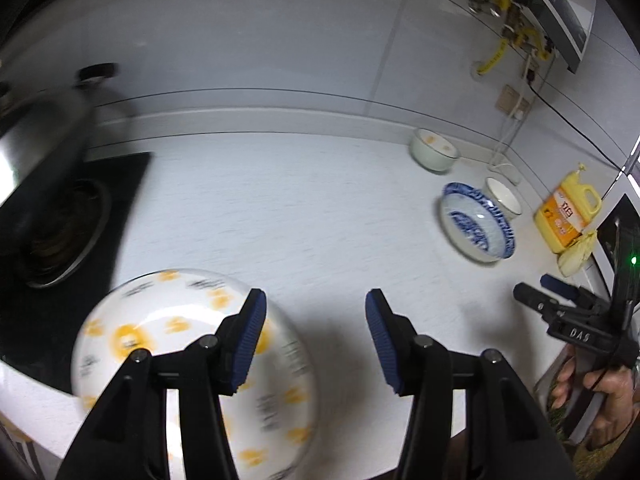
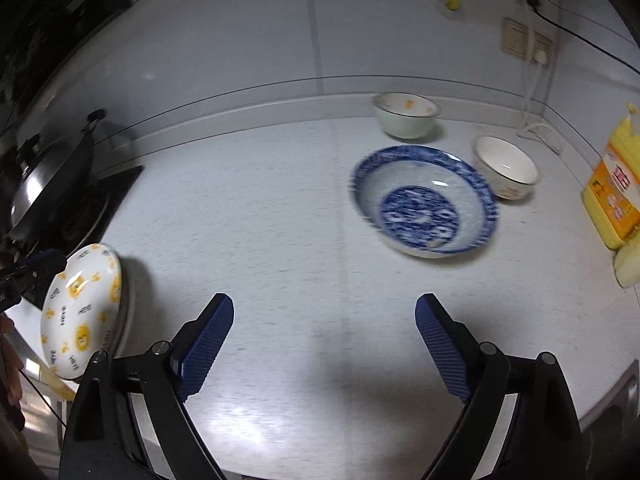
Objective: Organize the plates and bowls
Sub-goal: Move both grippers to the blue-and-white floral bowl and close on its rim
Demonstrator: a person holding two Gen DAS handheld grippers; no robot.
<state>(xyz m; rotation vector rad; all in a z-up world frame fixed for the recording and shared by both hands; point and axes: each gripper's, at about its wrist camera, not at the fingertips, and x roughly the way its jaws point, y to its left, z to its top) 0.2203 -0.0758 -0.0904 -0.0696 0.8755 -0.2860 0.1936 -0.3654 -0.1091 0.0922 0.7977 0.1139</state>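
1. Far left: a steel pot (image 1: 44, 128) with a lid sits on the black stove (image 1: 68, 220), blurred in the left wrist view.
2. A white plate (image 1: 180, 320) with yellow and orange prints lies at the near left edge of the desk (image 1: 280, 220), just beside the stove. In the right wrist view it (image 2: 82, 308) looks tilted or stacked on something; cannot tell which.
3. Left hand-held gripper (image 1: 316, 336): jaws apart, nothing between the blue pads. Its left finger overlaps the plate in the picture; contact cannot be told.
4. Right hand-held gripper (image 2: 324, 344): jaws wide apart, only bare desk (image 2: 280, 240) between the pads, holding nothing. In the left wrist view it (image 1: 536, 288) shows at the right edge, with a hand (image 1: 600, 396) on its grip.
5. Blue-patterned bowl (image 2: 424, 200) sits on the desk right of centre, well ahead of the right hand-held gripper, blurred.
6. Behind it, near the wall, a small white bowl (image 2: 406, 116) with orange marks inside.
7. Just right of the blue bowl, a plain white bowl (image 2: 506, 166), near it; touching or not, cannot tell.
8. Far right: yellow bottle (image 2: 616, 192) with an orange label, standing upright at the desk's right end, a pale lump (image 2: 628, 260) at its foot.
9. On the wall above: sockets (image 2: 524, 40) with cables, yellow pipe (image 1: 494, 56), a box-shaped appliance (image 1: 560, 12).
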